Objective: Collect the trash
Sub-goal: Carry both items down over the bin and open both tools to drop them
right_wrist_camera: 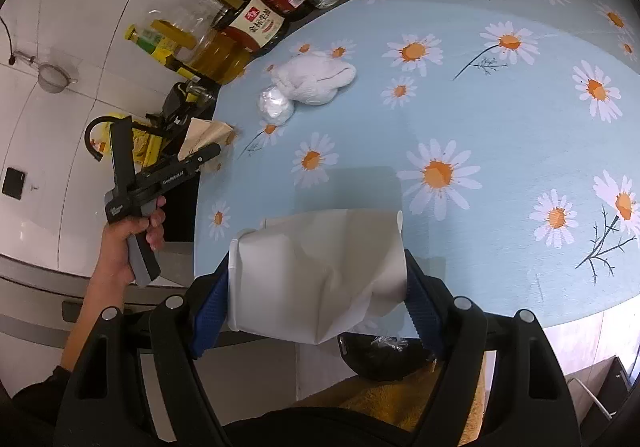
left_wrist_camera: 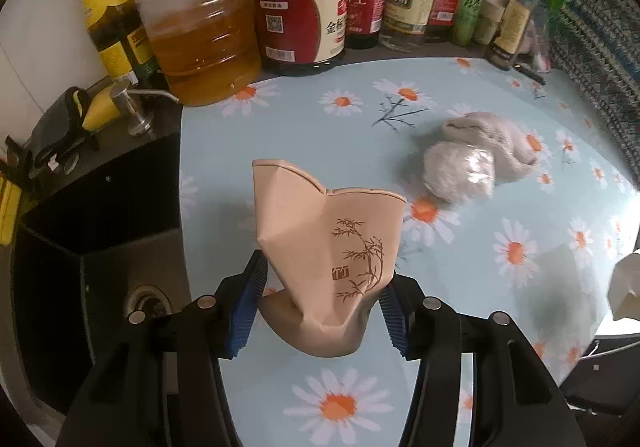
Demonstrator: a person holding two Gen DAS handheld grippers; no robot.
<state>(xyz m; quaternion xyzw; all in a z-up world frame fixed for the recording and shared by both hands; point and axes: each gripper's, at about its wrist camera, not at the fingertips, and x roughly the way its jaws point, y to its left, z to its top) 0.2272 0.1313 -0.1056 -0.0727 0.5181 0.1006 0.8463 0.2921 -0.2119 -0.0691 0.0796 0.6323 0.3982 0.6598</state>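
Observation:
A crushed tan paper cup (left_wrist_camera: 332,247) with a bamboo print stands pinched between the blue pads of my left gripper (left_wrist_camera: 324,279), which is shut on it just above the daisy-print tablecloth (left_wrist_camera: 500,255). In the right wrist view that cup (right_wrist_camera: 204,133) and the left gripper (right_wrist_camera: 208,155) sit at the table's left edge, held by a hand (right_wrist_camera: 128,243). My right gripper (right_wrist_camera: 318,267) is shut on a dented white paper cup (right_wrist_camera: 320,247) over the table's near edge. A crumpled white tissue wad (left_wrist_camera: 484,141) and a plastic-wrapped ball (left_wrist_camera: 460,175) lie on the cloth.
Oil and sauce bottles (left_wrist_camera: 296,19) line the back of the table. A dark sink (left_wrist_camera: 100,247) with a tap (left_wrist_camera: 132,107) lies to the left. A black-bagged bin (right_wrist_camera: 380,359) stands below the table's near edge.

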